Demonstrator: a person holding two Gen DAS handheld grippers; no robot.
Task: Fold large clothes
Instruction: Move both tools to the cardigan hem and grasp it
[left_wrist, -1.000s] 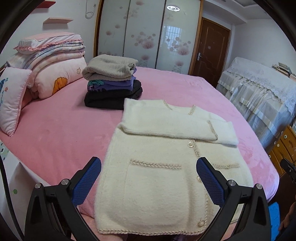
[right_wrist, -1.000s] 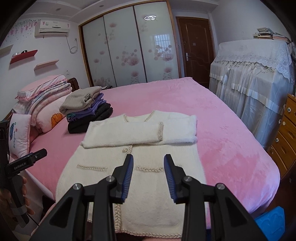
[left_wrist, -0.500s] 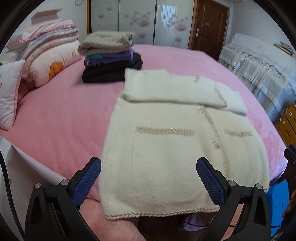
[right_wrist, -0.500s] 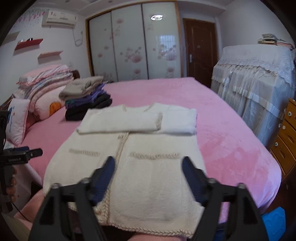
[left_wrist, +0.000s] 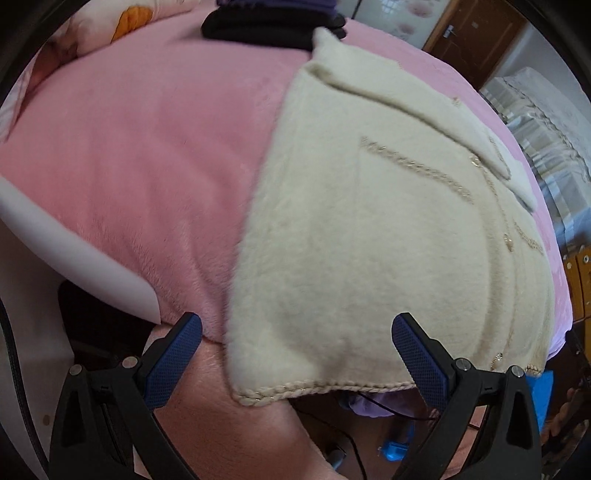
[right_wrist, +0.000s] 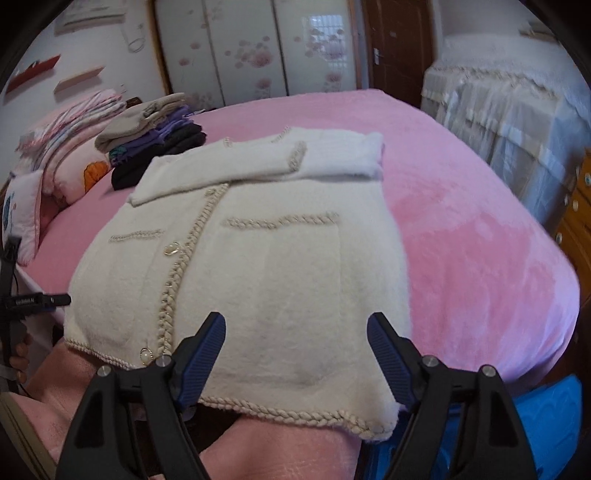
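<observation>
Cream cardigan (right_wrist: 258, 258) with beige braided trim and pearly buttons, centre frame; plain pink bedspread (right_wrist: 461, 221) at right; grey, purple, black folded stack (right_wrist: 155, 144) upper left.

Both wrist views look steeply down, close over the cream cardigan (left_wrist: 369, 229) (right_wrist: 258, 266) hem (left steeper).

Pink-covered bed (right_wrist: 461, 206), floral sliding wardrobe (right_wrist: 258, 51) behind (brown door (right_wrist: 399, 48) beside it), lace-draped furniture (right_wrist: 509, 110) right.

The left gripper (left_wrist: 297, 345) sits at the bottom of its frame, jaws wide apart. The right gripper (right_wrist: 297, 341) sits low too; its jaws just closed a little, nothing pinched.
</observation>
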